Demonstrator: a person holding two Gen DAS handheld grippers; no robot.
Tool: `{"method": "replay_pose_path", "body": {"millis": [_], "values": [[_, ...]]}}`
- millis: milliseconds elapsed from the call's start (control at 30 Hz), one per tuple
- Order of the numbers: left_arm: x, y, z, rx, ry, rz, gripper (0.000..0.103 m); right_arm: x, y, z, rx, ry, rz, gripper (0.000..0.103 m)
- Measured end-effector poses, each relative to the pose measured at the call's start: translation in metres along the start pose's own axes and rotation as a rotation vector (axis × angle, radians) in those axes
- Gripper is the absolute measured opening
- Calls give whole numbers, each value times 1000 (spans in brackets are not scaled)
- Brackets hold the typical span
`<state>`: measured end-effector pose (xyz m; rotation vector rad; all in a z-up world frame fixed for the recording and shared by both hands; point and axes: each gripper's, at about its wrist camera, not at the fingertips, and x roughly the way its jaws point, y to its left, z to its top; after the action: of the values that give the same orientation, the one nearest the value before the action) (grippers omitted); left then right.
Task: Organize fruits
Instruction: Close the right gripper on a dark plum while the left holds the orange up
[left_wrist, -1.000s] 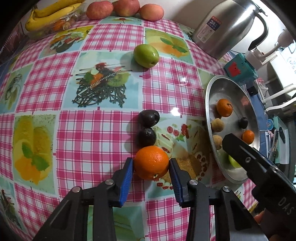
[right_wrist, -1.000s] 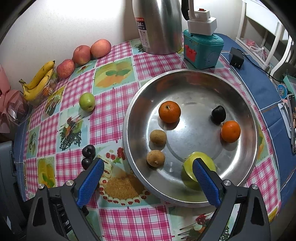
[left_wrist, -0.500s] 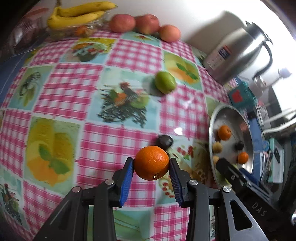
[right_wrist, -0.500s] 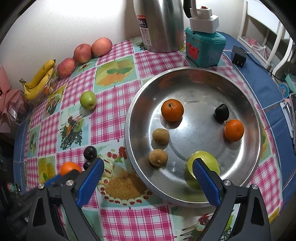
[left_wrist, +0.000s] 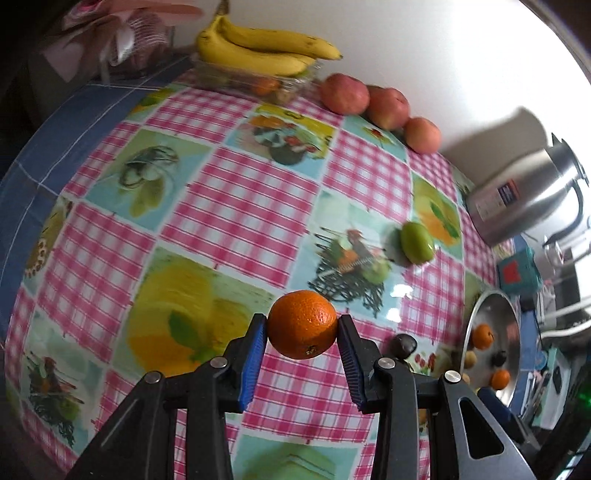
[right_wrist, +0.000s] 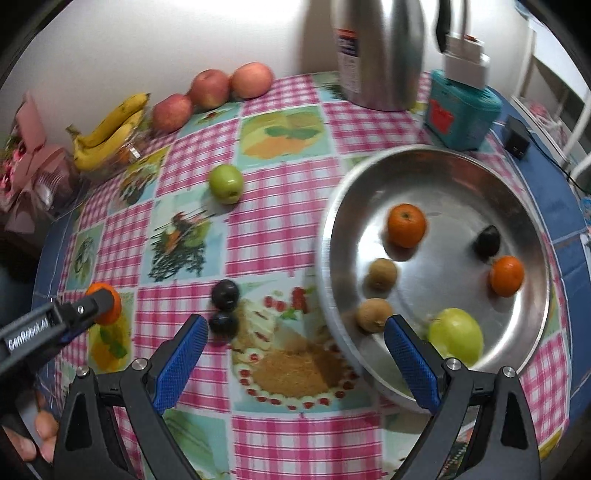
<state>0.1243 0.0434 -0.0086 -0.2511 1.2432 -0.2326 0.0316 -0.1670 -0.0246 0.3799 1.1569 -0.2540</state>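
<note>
A pebbly-skinned orange (left_wrist: 302, 329) sits clamped between the ribbed blue pads (left_wrist: 251, 360) of the left gripper (left_wrist: 301, 354), raised clear of a glossy tablecloth (left_wrist: 240, 206) printed in pink gingham squares and pastel fruit pictures. The black angular fingers press the round fruit on both flanks. From the right wrist view the same orange (right_wrist: 105, 302) shows at the far left edge, partly hidden behind the left gripper's dark body.

The right gripper (right_wrist: 295, 354) hangs with its jaws spread wide and nothing between them, one textured blue pad (right_wrist: 181, 360) over the cloth, the other over the near rim of a shallow round steel tray (right_wrist: 524, 206). The polished tray holds two smooth oranges (right_wrist: 406, 225), two rough brown round fruits (right_wrist: 383, 273), one dark plum-like fruit (right_wrist: 487, 242) and a glossy yellow-green apple (right_wrist: 456, 336). Two dark, matte round fruits (right_wrist: 225, 293) lie touching each other on the cloth just left of the tray. A green apple (right_wrist: 226, 183) rests alone farther back. Along the wall stand three reddish apples (right_wrist: 209, 88) in a row, a bunch of curved yellow bananas (right_wrist: 107, 129) over a clear plastic container, a brushed-steel jug (right_wrist: 376, 51) and a teal plastic box (right_wrist: 461, 110).
</note>
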Motion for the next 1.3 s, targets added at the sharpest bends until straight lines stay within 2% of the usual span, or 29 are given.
{"method": "replay_pose_path", "body": {"millis": [300, 400, 667, 700, 767, 800, 867, 933, 1200, 1300], "values": [[1, 7, 3, -26, 6, -7, 41, 18, 42, -5, -93, 44, 29, 96], [5, 10, 3, -31, 19, -6, 41, 26, 47, -5, -101, 57, 44, 96], [15, 9, 3, -28, 50, -11, 41, 46, 50, -6, -114, 80, 19, 96], [16, 9, 4, -26, 53, -11, 41, 47, 49, -5, -108, 84, 23, 94], [18, 8, 4, -21, 60, -11, 41, 50, 49, -5, -104, 88, 28, 82], [19, 7, 4, -21, 63, -12, 41, 51, 49, -5, -107, 91, 25, 72], [20, 7, 4, -18, 68, -12, 41, 54, 51, -5, -111, 97, 17, 65], [22, 6, 4, -16, 71, -12, 41, 55, 52, -5, -112, 101, 24, 54], [23, 5, 4, -6, 73, -12, 41, 58, 52, -5, -105, 104, 23, 29], [23, 5, 4, -6, 72, -12, 41, 57, 51, -6, -99, 103, 29, 27]]}}
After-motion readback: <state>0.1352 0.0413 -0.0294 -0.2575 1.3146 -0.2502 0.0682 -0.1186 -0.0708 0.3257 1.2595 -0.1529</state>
